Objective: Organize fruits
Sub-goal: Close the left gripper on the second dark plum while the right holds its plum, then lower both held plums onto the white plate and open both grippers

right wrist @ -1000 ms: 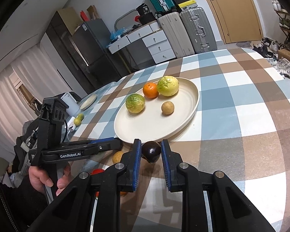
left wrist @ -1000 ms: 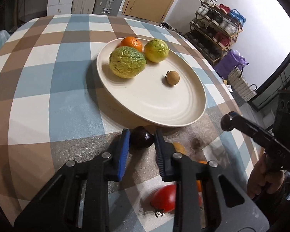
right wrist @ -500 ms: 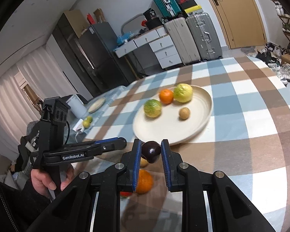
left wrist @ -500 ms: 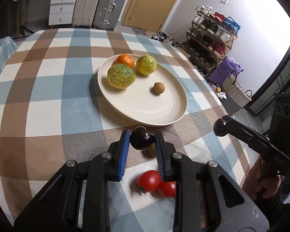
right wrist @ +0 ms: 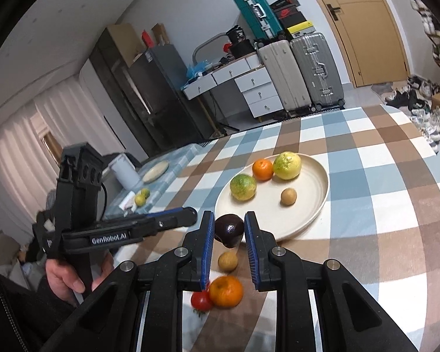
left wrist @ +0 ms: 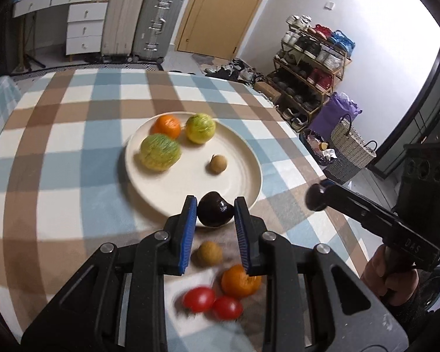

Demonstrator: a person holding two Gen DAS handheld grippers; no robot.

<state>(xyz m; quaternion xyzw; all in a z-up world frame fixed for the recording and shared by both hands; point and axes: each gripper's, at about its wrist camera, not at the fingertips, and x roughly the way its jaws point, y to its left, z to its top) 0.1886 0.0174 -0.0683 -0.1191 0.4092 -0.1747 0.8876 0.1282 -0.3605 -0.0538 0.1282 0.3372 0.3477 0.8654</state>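
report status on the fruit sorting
Left gripper shut on dark fruit. Right gripper shut on second dark fruit. Near part of plate bare, nothing blocking.

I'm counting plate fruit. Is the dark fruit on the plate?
Out. The dark fruit is pinched between the left gripper's jaws, off the plate.

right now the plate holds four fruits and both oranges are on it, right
Not quite. The plate does hold four fruits, but only one orange is on it. The other orange lies on the tablecloth beside the tomatoes, as the left wrist view shows.
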